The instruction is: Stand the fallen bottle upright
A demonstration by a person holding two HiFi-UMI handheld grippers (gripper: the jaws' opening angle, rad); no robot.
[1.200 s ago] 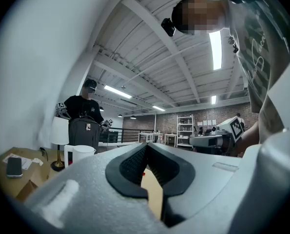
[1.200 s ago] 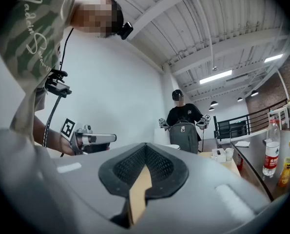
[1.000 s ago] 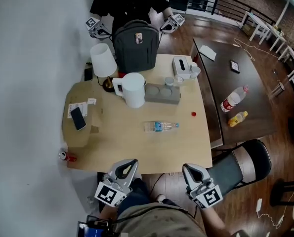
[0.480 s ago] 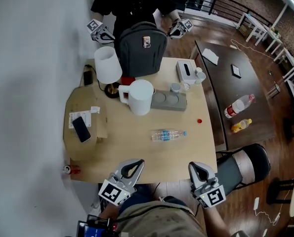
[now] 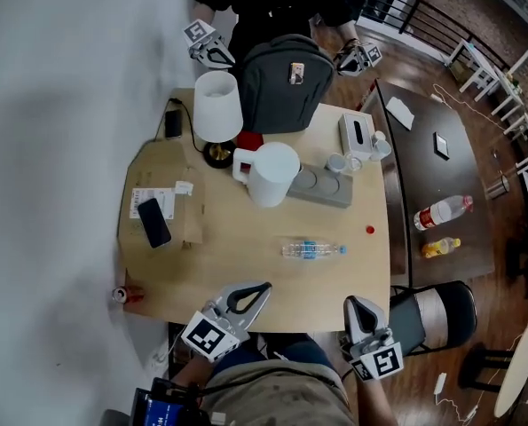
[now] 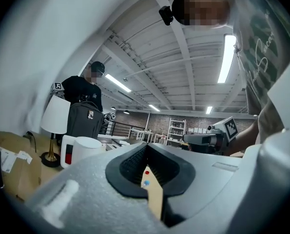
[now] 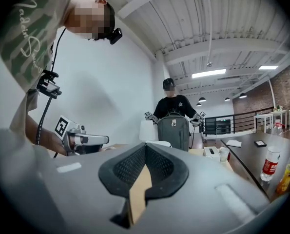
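Comparing this with a second ago, the main change is that both grippers have slid forward to the near edge of the table (image 5: pixel 237 256). The left gripper (image 5: pixel 256 291) now pokes its tip just over that edge, and the right gripper (image 5: pixel 356 307) has come up about level with it, closer to the near right corner. Both are clenched tight with nothing in them, and that part hasn't changed: each gripper view shows the pads pressed together on empty air. The bottle (image 5: pixel 312 249) hasn't budged on the table either. It's lying on its side a bit right of the middle, closer to the near edge than the far one and roughly parallel to it, with the blue cap end pointing at the right edge. A little red cap (image 5: pixel 369 230) (looks like one, too small to be sure) lies near it toward the right edge, not touching. The white kettle (image 5: pixel 272 174), the lamp (image 5: pixel 217 106) and the backpack (image 5: pixel 286 82) are all back toward the far edge, well apart from the bottle, so nothing crowds it. Task-wise I'd call this just the approach: nothing has been touched, and the bottle is still ahead of the grippers, roughly between their two lines. My guess is that one of them has to spread its jaws before it can get round the bottle at all.
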